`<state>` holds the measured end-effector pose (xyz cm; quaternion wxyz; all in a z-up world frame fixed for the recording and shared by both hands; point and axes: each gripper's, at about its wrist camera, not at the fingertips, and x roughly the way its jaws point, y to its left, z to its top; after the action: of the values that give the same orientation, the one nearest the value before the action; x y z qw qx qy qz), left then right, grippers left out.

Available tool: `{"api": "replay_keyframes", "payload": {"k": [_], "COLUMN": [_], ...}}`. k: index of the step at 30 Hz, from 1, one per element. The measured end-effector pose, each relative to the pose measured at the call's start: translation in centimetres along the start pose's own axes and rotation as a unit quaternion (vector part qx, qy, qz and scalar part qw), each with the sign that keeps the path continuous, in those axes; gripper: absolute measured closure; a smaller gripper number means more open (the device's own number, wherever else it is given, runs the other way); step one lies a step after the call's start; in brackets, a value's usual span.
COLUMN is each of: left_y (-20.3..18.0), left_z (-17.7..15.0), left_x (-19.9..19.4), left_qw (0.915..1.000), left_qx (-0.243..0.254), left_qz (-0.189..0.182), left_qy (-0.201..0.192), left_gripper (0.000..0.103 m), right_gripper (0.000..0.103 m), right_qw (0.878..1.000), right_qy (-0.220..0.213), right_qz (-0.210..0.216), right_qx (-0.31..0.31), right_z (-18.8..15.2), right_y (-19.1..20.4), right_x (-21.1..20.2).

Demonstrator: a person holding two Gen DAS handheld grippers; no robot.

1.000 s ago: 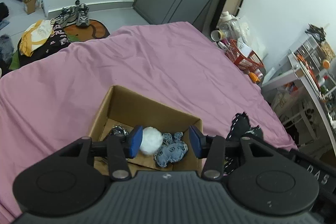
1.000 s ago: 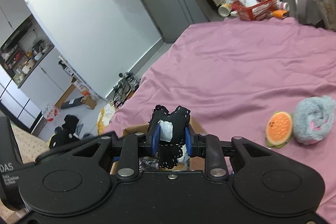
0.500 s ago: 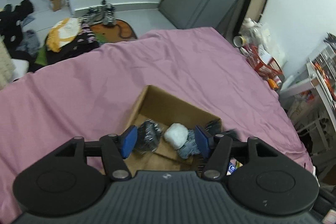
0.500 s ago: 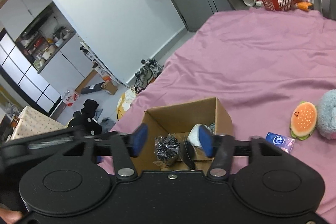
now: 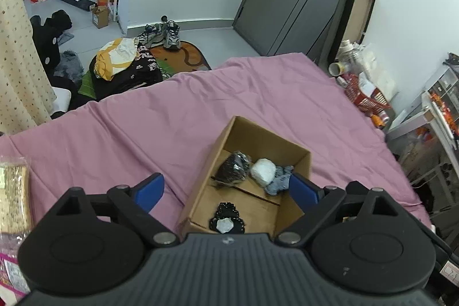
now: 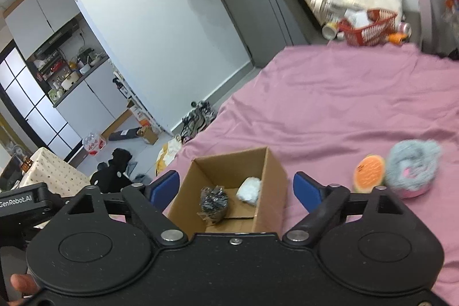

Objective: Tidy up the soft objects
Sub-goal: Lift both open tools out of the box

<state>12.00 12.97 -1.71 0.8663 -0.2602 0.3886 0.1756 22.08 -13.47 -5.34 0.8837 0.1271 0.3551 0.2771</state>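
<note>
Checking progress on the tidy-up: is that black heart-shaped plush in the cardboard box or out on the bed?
In. The black heart-shaped plush lies on the floor of the cardboard box, at its near end.

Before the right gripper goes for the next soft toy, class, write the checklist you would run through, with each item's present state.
1. Right gripper free: ok, fingers spread wide with nothing between them.
2. Left gripper free: ok, also open and holding nothing.
3. Black heart-shaped toy is in the cardboard box: ok, it lies in the near part.
4. Room left in the box: ok, bare floor shows between the toys.
5. Next targets in view: ok, burger plush and grey fluffy plush lie side by side on the pink sheet.
6. Whether those two touch: cannot tell, the picture is blurred there.
</note>
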Motion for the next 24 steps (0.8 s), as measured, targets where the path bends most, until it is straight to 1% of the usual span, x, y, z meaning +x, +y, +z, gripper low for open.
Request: {"api": "replay_keyframes", "payload": {"k": [1, 3, 7, 14, 20, 22, 24], "left_y": [-0.1, -0.4, -1.0, -2.4, -4.4, -5.0, -5.5], "left_z": [-0.1, -0.5, -1.4, -3.0, -4.3, -4.7, -5.1], "left_x": [-0.4, -1.3, -3.0, -5.4, -7.2, -7.5, -7.6], "left_qw": [1.0, 1.0, 0.9998, 0.9993, 0.9978, 0.9976, 0.9973], "left_qx": [-0.001, 0.001, 0.007, 0.011, 0.03, 0.034, 0.035], "left_qz": [-0.001, -0.004, -0.008, -0.016, -0.028, -0.031, -0.041], "left_qy": [-0.001, -0.008, -0.018, -0.032, -0.052, -0.053, -0.05], "left_gripper": [0.008, 0.003, 0.0, 0.0, 0.0, 0.0, 0.0], "right_gripper": [0.011, 0.009, 0.006, 0.002, 0.0, 0.0, 0.0], "right_qw": [1.0, 1.0, 1.0, 0.999, 0.999, 0.998, 0.998], "right_qy": [-0.005, -0.015, -0.029, -0.051, -0.051, -0.052, -0.052], "right_qz": [-0.001, -0.001, -0.004, -0.006, -0.013, -0.017, -0.021], "right_qx": [-0.002, -0.005, 0.0, 0.007, 0.005, 0.005, 0.007], "right_z": [0.0, 0.2, 0.7, 0.4, -0.1, -0.3, -0.5], "right_y": [-0.2, -0.7, -1.8, -3.8, -5.3, -5.7, -6.2], "right_x": [-0.5, -1.4, -2.9, -5.7, -7.5, -8.0, -8.4]}}
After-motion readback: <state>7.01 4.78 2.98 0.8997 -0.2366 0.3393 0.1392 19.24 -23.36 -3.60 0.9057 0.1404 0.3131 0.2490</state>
